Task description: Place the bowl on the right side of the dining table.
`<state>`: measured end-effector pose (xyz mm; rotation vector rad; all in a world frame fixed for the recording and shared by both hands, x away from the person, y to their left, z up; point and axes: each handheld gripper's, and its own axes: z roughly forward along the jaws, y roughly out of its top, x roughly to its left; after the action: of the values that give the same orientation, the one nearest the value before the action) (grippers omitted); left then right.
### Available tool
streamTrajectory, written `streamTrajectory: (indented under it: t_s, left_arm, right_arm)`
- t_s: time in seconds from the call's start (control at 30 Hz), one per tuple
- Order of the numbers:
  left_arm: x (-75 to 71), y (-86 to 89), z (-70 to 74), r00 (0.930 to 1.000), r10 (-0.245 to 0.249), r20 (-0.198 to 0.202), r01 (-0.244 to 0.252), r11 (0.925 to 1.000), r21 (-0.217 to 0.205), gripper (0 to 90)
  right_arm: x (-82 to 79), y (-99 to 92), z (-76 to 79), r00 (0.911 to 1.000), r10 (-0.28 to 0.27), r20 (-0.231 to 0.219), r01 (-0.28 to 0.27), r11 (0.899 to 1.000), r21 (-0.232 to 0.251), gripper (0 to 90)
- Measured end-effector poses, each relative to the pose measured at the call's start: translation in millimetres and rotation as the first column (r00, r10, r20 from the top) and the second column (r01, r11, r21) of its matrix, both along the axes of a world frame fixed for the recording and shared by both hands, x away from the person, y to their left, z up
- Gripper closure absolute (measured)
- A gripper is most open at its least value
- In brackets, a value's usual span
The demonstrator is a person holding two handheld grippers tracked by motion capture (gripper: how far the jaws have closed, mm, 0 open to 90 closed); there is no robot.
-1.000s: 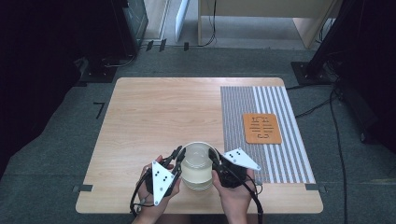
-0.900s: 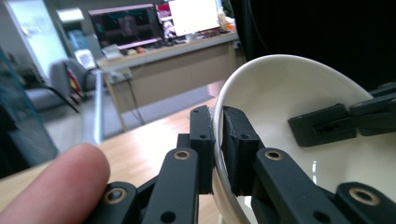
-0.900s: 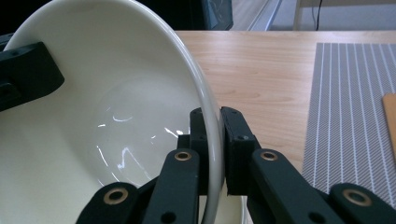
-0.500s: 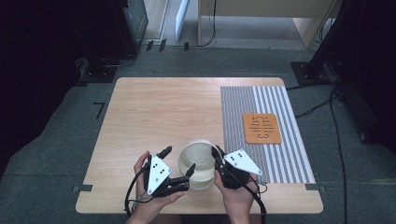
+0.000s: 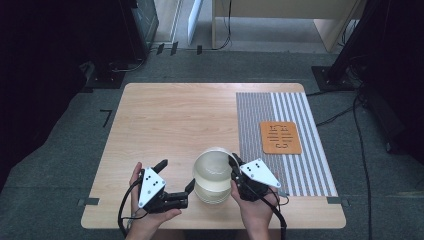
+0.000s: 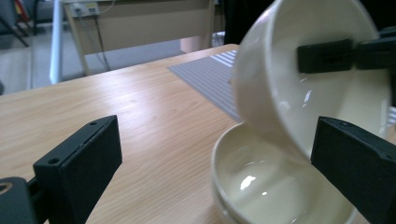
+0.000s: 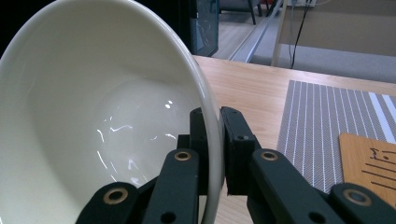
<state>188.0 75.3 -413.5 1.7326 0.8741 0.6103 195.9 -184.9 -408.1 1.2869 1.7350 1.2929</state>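
Observation:
A stack of cream bowls (image 5: pixel 209 194) stands near the table's front edge. The top bowl (image 5: pixel 212 167) is tilted up off the lower bowl (image 6: pixel 261 186), and my right gripper (image 5: pixel 234 162) is shut on its right rim. In the right gripper view the jaws (image 7: pixel 214 126) pinch the rim of the top bowl (image 7: pixel 93 121), one inside and one outside. My left gripper (image 5: pixel 176 175) lies just left of the stack. Its jaws have just been opening and stand wide apart (image 6: pixel 217 158), with neither pad pressing on anything. The top bowl (image 6: pixel 280 88) leans ahead of them.
A grey striped placemat (image 5: pixel 255 130) covers the right part of the wooden table (image 5: pixel 175 120). An orange wooden coaster (image 5: pixel 280 137) lies on it, beyond the right gripper. Cables and furniture legs stand on the floor behind the table.
My left gripper has let go of the bowl, opened wide and drawn away to the left. The right gripper keeps its hold on the rim, and the top bowl now tilts.

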Motion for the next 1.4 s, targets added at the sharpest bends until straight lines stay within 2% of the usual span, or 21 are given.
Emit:
streamTrajectory:
  t_s: [0.23,0.37,0.57,0.7,0.87,0.93,1.03,1.2,1.33,1.4]
  left_arm:
    - [5.0,18.6,-11.0,0.9982,0.045,-0.039,-0.045,0.9990,0.004,1.6]
    - [9.9,24.7,-16.5,0.9965,0.068,-0.049,-0.067,0.9975,0.025,1.7]
    - [18.8,39.8,-27.5,0.9896,0.113,-0.089,-0.110,0.9931,0.040,1.6]
    - [24.5,50.8,-35.9,0.9821,0.152,-0.111,-0.146,0.9873,0.064,1.7]
    - [31.5,63.1,-47.7,0.9700,0.191,-0.150,-0.181,0.9801,0.082,1.7]
    - [34.1,67.9,-53.0,0.9660,0.202,-0.162,-0.187,0.9769,0.103,1.7]
    - [37.7,75.9,-61.1,0.9559,0.230,-0.182,-0.209,0.9694,0.129,1.7]
    - [44.9,93.9,-78.2,0.9317,0.270,-0.243,-0.241,0.9600,0.142,1.7]
    - [49.4,105.0,-85.3,0.9139,0.296,-0.278,-0.259,0.9521,0.162,1.6]
    - [50.8,109.5,-87.3,0.9101,0.299,-0.287,-0.255,0.9499,0.180,1.6]
  right_arm:
    - [-0.4,-1.1,0.1,1.0000,-0.001,0.008,0.001,1.000,-0.006,85.0]
    - [-0.4,-2.2,0.1,0.9999,-0.009,0.008,0.009,1.000,-0.003,85.0]
    - [0.0,-6.7,0.7,0.9996,-0.026,0.014,0.026,1.000,-0.006,85.0]
    - [0.3,-10.5,1.9,0.9992,-0.035,0.016,0.035,0.999,-0.003,85.0]
    - [-0.2,-14.1,3.6,0.9989,-0.041,0.021,0.041,0.999,0.001,85.0]
    - [-0.2,-15.4,3.9,0.9987,-0.046,0.021,0.046,0.999,0.000,85.0]
    - [0.1,-17.9,4.4,0.9984,-0.053,0.022,0.053,0.999,0.002,84.9]
    - [1.2,-22.1,4.9,0.9978,-0.061,0.024,0.061,0.998,0.003,84.9]
    - [2.6,-25.0,4.4,0.9974,-0.069,0.023,0.068,0.998,0.006,85.0]
    - [3.4,-26.9,4.0,0.9971,-0.074,0.021,0.074,0.997,0.010,84.9]
